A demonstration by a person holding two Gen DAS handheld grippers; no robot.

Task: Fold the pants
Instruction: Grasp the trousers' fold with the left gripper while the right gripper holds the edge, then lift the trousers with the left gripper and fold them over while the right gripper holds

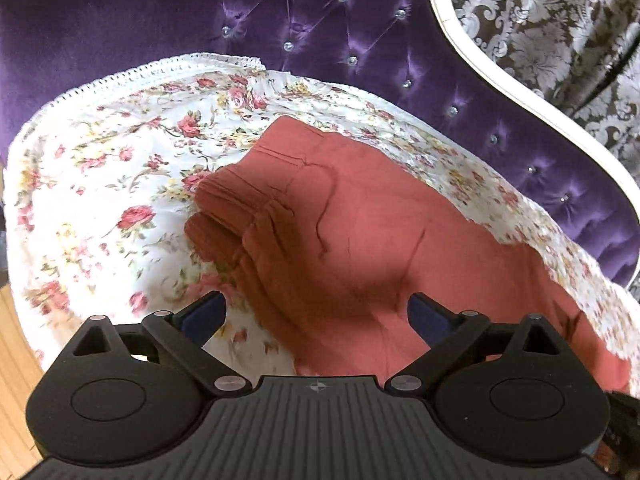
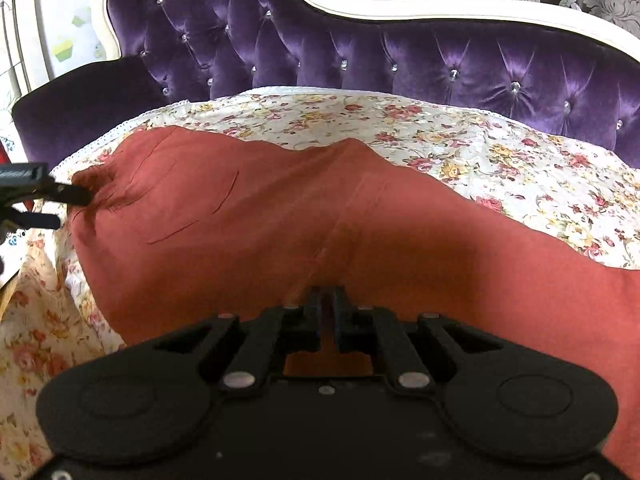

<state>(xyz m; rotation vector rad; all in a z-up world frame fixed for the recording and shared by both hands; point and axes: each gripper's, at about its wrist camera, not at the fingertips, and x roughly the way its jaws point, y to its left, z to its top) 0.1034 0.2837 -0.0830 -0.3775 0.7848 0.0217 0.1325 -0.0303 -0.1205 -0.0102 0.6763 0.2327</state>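
Rust-red pants (image 1: 352,224) lie on a floral sheet (image 1: 104,184) on a purple sofa. In the left wrist view the elastic waistband (image 1: 236,196) points left and bunches. My left gripper (image 1: 316,308) is open, its fingers wide apart just above the waist end, holding nothing. In the right wrist view the pants (image 2: 248,216) stretch across the sheet (image 2: 500,160). My right gripper (image 2: 327,300) is shut on a fold of the pants fabric near the crotch seam. The left gripper (image 2: 60,206) shows at the left edge, open at the waist end.
The tufted purple sofa back (image 2: 400,52) with a white frame (image 2: 440,8) rises behind. A purple armrest (image 2: 80,96) is at the left. Patterned wallpaper (image 1: 560,20) lies beyond. Wood floor (image 1: 12,360) shows at the lower left.
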